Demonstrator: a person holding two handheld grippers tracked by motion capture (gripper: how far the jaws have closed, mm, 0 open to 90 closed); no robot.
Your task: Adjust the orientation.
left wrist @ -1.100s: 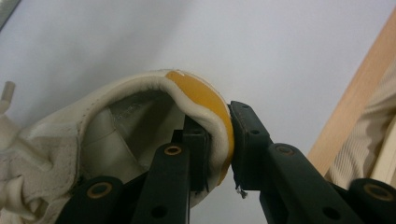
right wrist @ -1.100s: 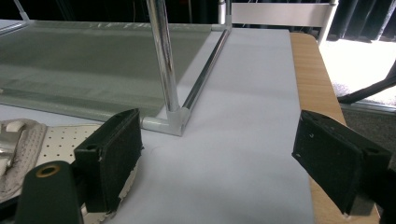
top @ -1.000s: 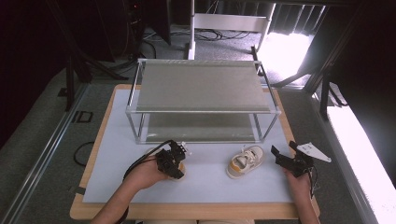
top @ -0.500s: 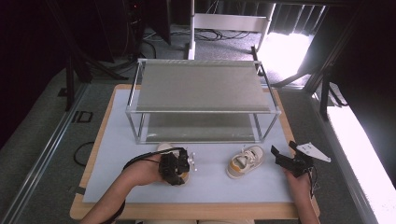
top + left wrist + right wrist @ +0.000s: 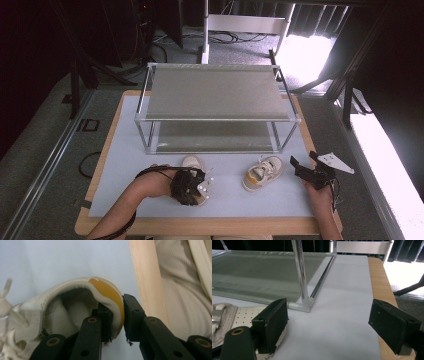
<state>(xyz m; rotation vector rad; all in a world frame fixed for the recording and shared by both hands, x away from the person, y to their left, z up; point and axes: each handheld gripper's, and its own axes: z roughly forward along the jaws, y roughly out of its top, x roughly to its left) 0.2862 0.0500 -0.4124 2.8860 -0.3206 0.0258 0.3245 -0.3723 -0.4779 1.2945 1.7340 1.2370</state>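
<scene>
- The left tool [image 5: 116, 322], made of matt black jaws with brass-ringed rivet holes, is clenched on the padded heel collar of the left shoe [image 5: 75, 305]: one jaw sits inside the opening and the other presses on the mustard-yellow heel patch.
- That shoe [image 5: 196, 172] is a small cream sneaker of soft stitched leather, and it lies on the pale blue-grey mat [image 5: 150, 150] near the front edge of the wooden table [image 5: 210, 227].
- The right tool [image 5: 305, 170] is released, its jaws standing wide apart with flat, rough black pads [image 5: 273, 322], just right of the second shoe [image 5: 262, 172].
- That second shoe has a perforated cream toe and a tan insole, and it rests on the mat well apart from the first.
- Behind both stands a two-tier rack [image 5: 215, 95] of shiny round metal tubes and taut grey mesh shelves.
</scene>
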